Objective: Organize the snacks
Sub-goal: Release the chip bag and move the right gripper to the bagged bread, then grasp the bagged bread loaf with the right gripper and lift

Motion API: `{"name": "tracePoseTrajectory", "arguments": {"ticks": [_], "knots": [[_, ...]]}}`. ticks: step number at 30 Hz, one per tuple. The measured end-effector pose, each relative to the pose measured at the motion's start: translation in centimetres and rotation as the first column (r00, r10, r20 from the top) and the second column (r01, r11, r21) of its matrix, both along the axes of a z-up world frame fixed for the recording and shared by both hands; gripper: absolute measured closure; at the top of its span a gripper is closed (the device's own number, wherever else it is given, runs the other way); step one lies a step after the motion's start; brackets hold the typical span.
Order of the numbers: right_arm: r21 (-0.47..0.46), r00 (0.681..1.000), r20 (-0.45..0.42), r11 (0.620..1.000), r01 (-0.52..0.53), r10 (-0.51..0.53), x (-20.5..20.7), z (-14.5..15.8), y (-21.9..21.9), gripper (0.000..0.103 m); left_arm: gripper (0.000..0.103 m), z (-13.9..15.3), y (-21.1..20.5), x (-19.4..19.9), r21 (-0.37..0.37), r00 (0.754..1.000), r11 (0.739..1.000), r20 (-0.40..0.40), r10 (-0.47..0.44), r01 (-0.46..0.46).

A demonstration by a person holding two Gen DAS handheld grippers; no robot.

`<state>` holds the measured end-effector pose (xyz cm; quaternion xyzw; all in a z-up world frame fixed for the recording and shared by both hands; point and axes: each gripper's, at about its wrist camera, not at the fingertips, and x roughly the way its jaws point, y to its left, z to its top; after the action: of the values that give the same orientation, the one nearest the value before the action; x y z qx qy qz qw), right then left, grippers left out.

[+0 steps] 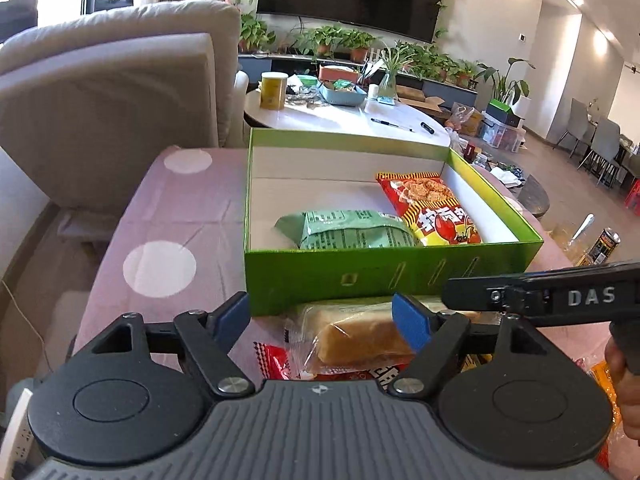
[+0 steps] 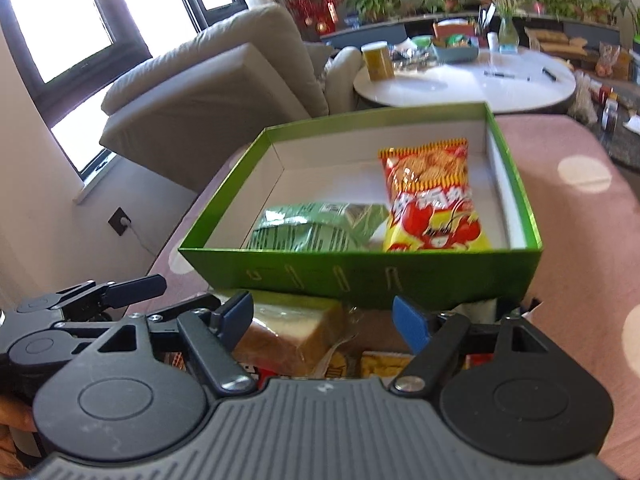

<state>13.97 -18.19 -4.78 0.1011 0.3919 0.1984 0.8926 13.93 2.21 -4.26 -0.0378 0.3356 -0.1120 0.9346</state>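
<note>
In the left wrist view, the left gripper (image 1: 322,322) hangs low over a heap of snacks at the near edge of the desk (image 1: 184,216), which wears a pink cloth with pale dots. Its jaws stand about half open, with nothing pressed between the blue pads; a clear-wrapped bread slice (image 1: 356,338) lies below and between them, and whether a pad touches the wrapper I cannot tell. Just beyond stands the green box (image 1: 360,276), open at the top. Inside it a green packet (image 1: 352,230) lies toward the near wall, and a red and yellow snack bag (image 1: 434,210) lies beside it to the right, the two touching. The right gripper (image 1: 540,296) reaches in from the right edge, with a hand (image 1: 624,384) beneath it.

In the right wrist view, the right gripper (image 2: 322,322) also has its jaws about half open and empty, poised above the bread slice (image 2: 292,332) and other wrapped snacks. The green box (image 2: 360,276) sits right behind them, holding the green packet (image 2: 316,228) and the red and yellow snack bag (image 2: 434,200). The left gripper (image 2: 80,304) shows at the left edge.
</note>
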Motion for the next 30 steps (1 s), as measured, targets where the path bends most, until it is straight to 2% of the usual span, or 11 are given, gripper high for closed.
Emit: {"name": "tracePoseTrajectory", "arguments": {"ticks": [6,16,30], "knots": [[-0.003,0.999,-0.052,1.0,-0.007,0.007,0.2,-0.8,0.5,0.043,0.029,-0.7,-0.1,-0.5,-0.021,0.999,0.999,-0.024,-0.042,0.041],[0.035,0.995,-0.098,0.999,-0.02,0.023,0.1,-1.8,0.6,0.043,0.028,-1.6,0.2,-0.7,-0.063,0.995,0.995,-0.058,-0.076,0.072],[0.041,0.995,-0.095,0.999,-0.025,0.029,0.2,-1.8,1.6,0.043,0.033,-1.8,-0.4,-0.9,-0.067,0.992,0.991,-0.042,-0.116,0.113]]}}
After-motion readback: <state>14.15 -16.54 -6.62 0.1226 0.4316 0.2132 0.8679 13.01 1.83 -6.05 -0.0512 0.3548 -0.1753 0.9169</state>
